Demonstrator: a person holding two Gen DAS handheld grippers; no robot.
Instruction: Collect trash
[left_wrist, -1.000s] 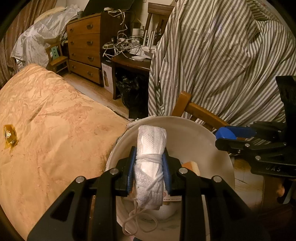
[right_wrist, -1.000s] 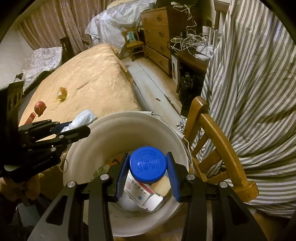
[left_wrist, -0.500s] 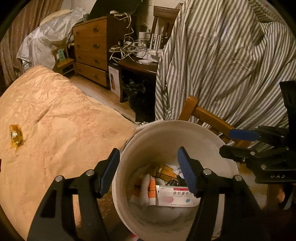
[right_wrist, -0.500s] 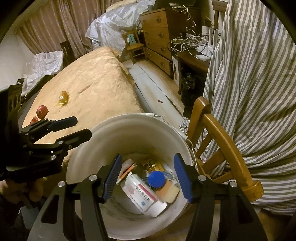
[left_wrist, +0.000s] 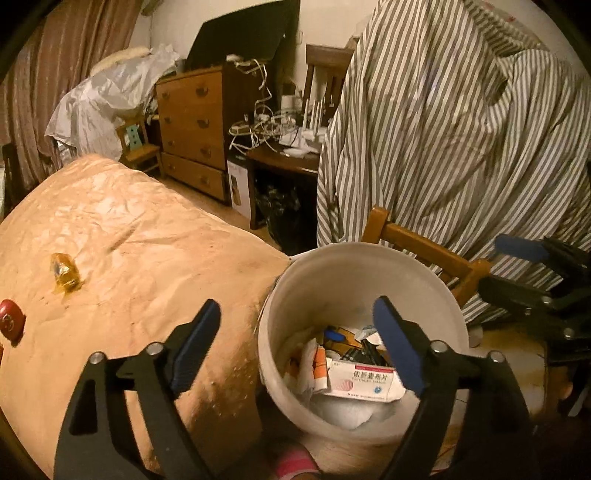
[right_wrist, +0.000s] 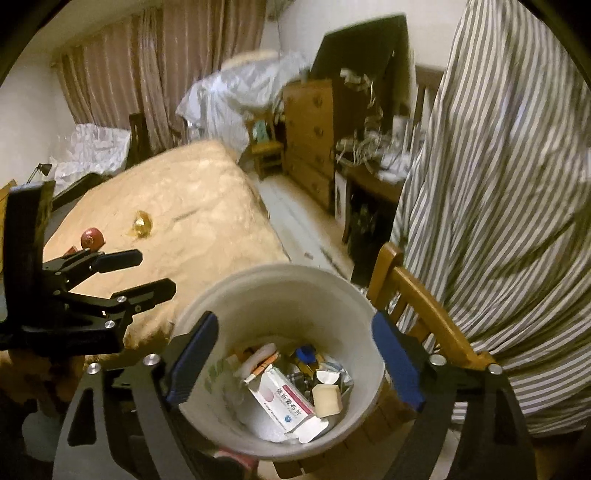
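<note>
Bedroom, tan bed (left_wrist: 122, 258) beside white bucket (left_wrist: 365, 266); bucket bottom hidden under trash (right_wrist: 291, 384). Left gripper (left_wrist: 295, 332), right gripper (right_wrist: 291, 354) opening, empty.

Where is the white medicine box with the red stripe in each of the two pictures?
Left wrist view: the medicine box lies in the white bucket, low and right of centre, by the right finger.
Right wrist view: the same box lies in the bucket, low centre, tilted.
Shared landmark: the wooden chair beside the bucket.

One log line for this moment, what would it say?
left gripper: opening, empty | right gripper: opening, empty | bucket: trash inside | bed: yellow wrapper left
</note>
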